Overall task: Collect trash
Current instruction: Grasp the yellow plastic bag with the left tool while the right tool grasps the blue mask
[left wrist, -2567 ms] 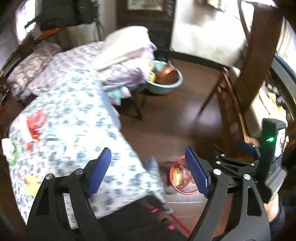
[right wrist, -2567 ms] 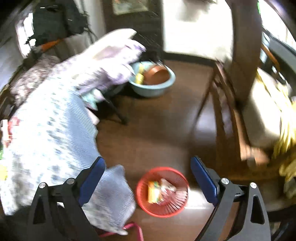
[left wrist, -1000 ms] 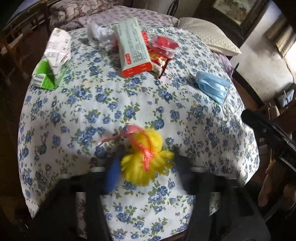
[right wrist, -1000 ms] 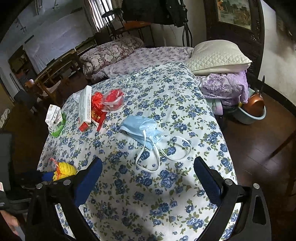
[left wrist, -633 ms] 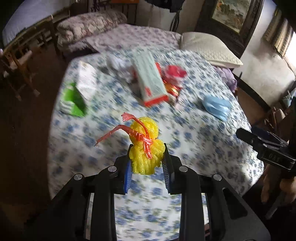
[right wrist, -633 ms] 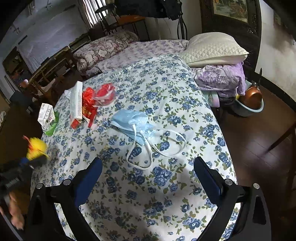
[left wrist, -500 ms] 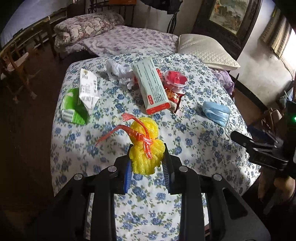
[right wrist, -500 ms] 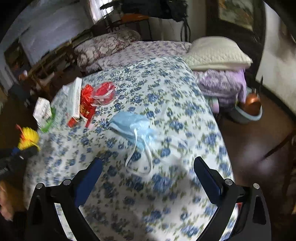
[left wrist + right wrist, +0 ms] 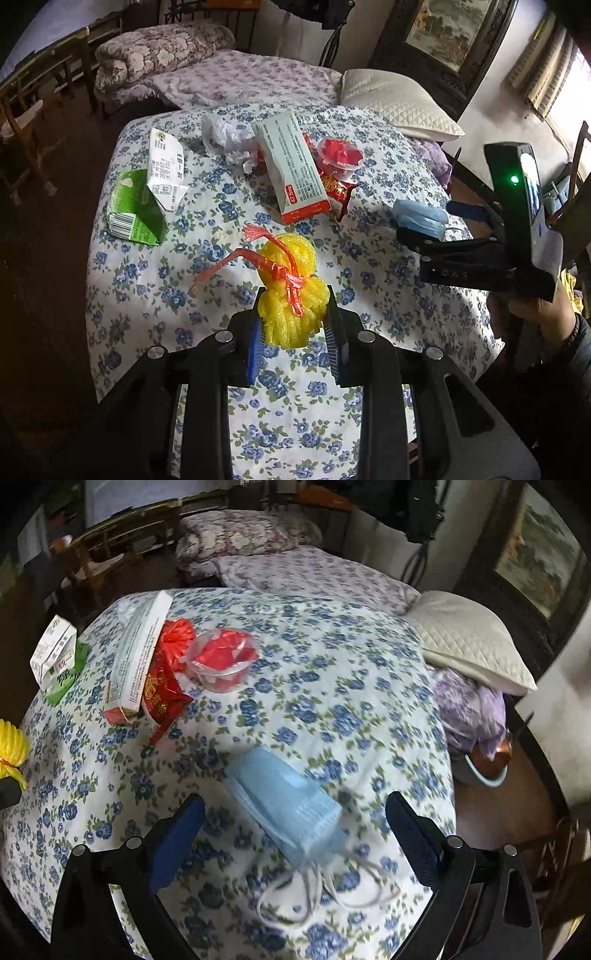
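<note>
Here the yellow foam net (image 9: 291, 295), tied with a red strip, sits clamped between the left gripper (image 9: 295, 339) pads, lifted above the flowered tablecloth (image 9: 155, 280). It is soft and springy, so it might squirm out if jolted. The right gripper (image 9: 295, 834) hangs spread wide over the blue face mask (image 9: 284, 805); its loose ear loops could snag. Print on the long box (image 9: 291, 166) and milk carton (image 9: 147, 192) is too small to read.

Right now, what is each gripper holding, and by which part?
Left gripper pinches the yellow net by its lower lobe. Right gripper is open, holding nothing.
</note>
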`<state>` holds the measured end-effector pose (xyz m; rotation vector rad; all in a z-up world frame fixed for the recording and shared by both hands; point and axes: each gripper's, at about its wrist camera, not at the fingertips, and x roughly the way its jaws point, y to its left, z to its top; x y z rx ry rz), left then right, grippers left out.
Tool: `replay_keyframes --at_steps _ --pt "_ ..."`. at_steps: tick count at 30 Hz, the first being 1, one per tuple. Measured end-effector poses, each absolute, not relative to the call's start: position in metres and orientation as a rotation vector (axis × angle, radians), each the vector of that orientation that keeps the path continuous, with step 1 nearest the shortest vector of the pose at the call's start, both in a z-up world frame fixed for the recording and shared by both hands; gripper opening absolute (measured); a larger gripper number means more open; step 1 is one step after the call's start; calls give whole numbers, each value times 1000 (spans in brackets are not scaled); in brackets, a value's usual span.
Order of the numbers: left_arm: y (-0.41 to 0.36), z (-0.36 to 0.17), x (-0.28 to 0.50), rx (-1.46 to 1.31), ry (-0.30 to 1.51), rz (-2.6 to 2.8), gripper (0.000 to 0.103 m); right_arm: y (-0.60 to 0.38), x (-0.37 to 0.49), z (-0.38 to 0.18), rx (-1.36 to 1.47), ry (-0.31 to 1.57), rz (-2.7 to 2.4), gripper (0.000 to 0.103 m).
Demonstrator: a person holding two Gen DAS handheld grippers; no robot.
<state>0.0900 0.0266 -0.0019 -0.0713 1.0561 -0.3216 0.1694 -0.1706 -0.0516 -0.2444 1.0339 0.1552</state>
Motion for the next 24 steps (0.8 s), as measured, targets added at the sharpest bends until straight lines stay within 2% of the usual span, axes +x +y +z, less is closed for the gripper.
replay_keyframes --at_steps 2,3,4,5,8,9,12,24 --pt "23 -4 89 -59 1062 -324 29 -174 174 -55 -237 1052 148 80" --pt "20 -6 88 -54 1063 -330 29 -176 175 -55 -224 1059 142 77" --pt "18 -6 87 -49 1063 -334 29 -180 176 -57 -194 1079 141 65" --pt "16 -6 87 -44 1060 -337 29 -182 177 -58 -165 1093 156 45" --pt "10 -5 86 -19 1043 -348 29 -194 171 -52 -71 1086 179 21" --pt "9 -6 86 -19 1043 -352 29 -197 169 -51 -60 1079 176 16" --pt "7 -7 84 -8 1037 -355 29 -207 159 -44 26 1064 176 15" --pt "-5 -23 80 15 1074 -338 29 -208 95 5 39 965 252 14"
